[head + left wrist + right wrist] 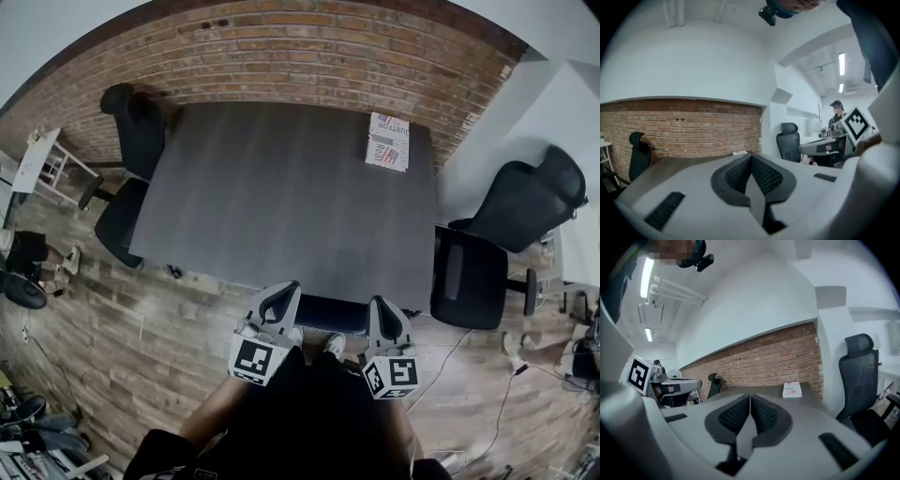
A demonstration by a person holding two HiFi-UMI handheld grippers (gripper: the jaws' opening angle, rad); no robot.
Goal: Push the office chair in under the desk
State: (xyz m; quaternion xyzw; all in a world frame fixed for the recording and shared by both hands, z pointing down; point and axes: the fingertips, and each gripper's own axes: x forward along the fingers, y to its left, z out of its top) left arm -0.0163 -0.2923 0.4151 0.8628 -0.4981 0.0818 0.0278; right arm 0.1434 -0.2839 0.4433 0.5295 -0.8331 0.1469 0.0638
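Observation:
The dark grey desk [281, 197] fills the middle of the head view. At its near edge the top of a black office chair's back [332, 315] pokes out from under the desk top, and the rest of that chair is hidden. My left gripper [284, 294] hangs just left of that chair back and my right gripper [379, 307] just right of it. Whether either one touches it I cannot tell. Both are shut with nothing between the pads [761, 176] [761, 417]. Both gripper views look out level over the desk top [684, 165] [773, 392].
A second black chair [131, 159] stands at the desk's left side and a third [506, 234] at its right, also seen in the right gripper view [858, 376]. A white box [388, 141] lies on the far right corner. A brick wall [300, 56] runs behind. Cables cross the floor [112, 356].

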